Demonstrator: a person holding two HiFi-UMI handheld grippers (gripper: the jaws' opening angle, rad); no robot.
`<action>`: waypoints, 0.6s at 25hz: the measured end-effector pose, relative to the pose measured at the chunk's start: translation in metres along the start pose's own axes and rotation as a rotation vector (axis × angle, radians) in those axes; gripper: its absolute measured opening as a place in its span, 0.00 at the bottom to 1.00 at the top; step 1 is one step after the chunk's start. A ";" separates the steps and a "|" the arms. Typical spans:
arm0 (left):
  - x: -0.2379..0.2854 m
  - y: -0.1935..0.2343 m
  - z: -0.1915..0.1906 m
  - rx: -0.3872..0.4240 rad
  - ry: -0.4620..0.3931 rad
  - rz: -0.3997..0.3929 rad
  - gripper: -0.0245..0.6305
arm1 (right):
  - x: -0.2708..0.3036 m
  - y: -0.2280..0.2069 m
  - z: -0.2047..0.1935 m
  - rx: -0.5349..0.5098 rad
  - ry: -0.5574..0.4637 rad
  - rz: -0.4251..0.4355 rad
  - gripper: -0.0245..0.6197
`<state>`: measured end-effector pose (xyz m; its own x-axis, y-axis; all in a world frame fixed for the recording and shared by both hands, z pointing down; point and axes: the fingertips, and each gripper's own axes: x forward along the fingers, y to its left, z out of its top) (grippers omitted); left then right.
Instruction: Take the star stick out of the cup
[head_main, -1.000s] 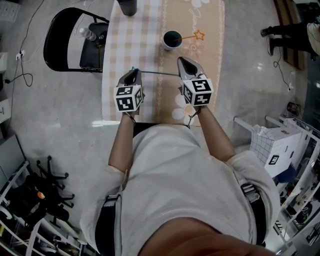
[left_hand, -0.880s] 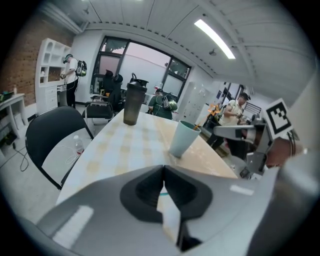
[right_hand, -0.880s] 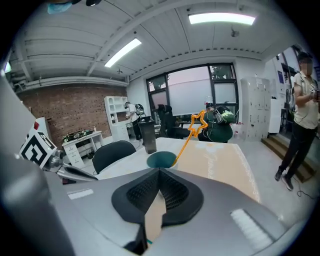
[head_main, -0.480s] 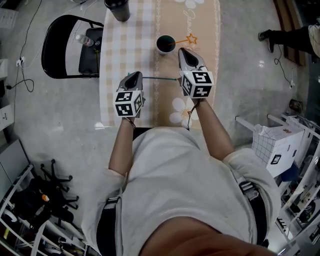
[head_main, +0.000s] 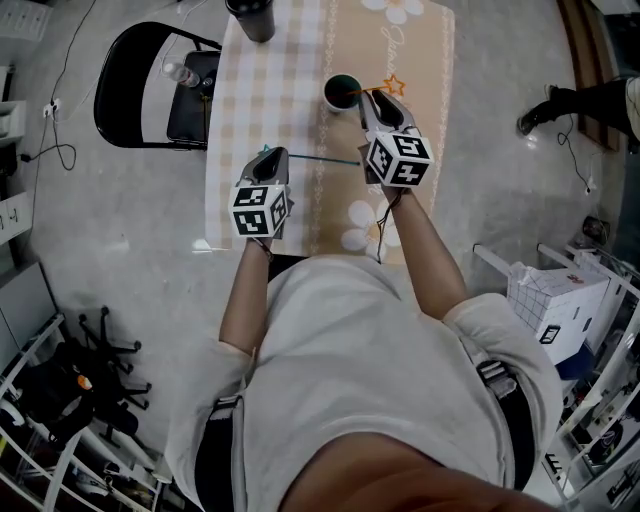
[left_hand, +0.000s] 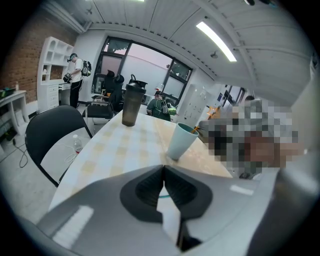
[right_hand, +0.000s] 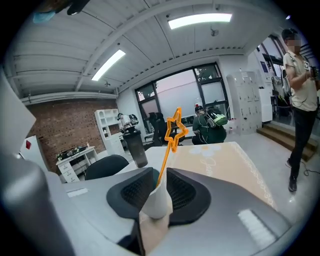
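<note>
A pale teal cup (head_main: 342, 93) stands on the table (head_main: 262, 95), with an orange star stick (head_main: 395, 85) leaning out of it to the right. My right gripper (head_main: 375, 97) is just right of the cup's rim, over the stick. In the right gripper view its jaws stand slightly apart, and the stick (right_hand: 175, 131) rises through the gap in front of the cup (right_hand: 159, 202). My left gripper (head_main: 270, 155) is shut and hovers nearer the table's front. A thin teal stick (head_main: 320, 157) lies on the cloth by its tips. The left gripper view shows the cup (left_hand: 181, 141) ahead.
A dark tumbler (head_main: 252, 15) stands at the table's far end. A black chair (head_main: 150, 85) with a water bottle (head_main: 180, 72) on it is left of the table. A white box (head_main: 555, 300) and shelving are at the right, and a person's legs (head_main: 590, 100) show beyond.
My right gripper has moved forward to the cup, and its tips now reach the star stick. The left gripper has stayed shut in about the same place.
</note>
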<state>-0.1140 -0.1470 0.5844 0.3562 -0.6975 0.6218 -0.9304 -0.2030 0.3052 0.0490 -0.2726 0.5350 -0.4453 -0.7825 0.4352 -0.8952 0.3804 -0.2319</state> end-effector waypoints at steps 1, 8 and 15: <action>-0.002 0.001 -0.001 -0.002 0.000 0.005 0.04 | 0.002 0.000 0.000 -0.002 -0.001 0.001 0.17; -0.016 0.007 -0.002 -0.016 -0.023 0.027 0.04 | -0.003 0.008 0.013 -0.038 -0.028 0.018 0.06; -0.029 0.000 0.002 -0.006 -0.056 0.018 0.04 | -0.028 0.020 0.036 -0.057 -0.089 0.032 0.06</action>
<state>-0.1248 -0.1284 0.5650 0.3338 -0.7385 0.5859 -0.9360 -0.1857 0.2991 0.0439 -0.2612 0.4869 -0.4730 -0.8091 0.3486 -0.8810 0.4316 -0.1938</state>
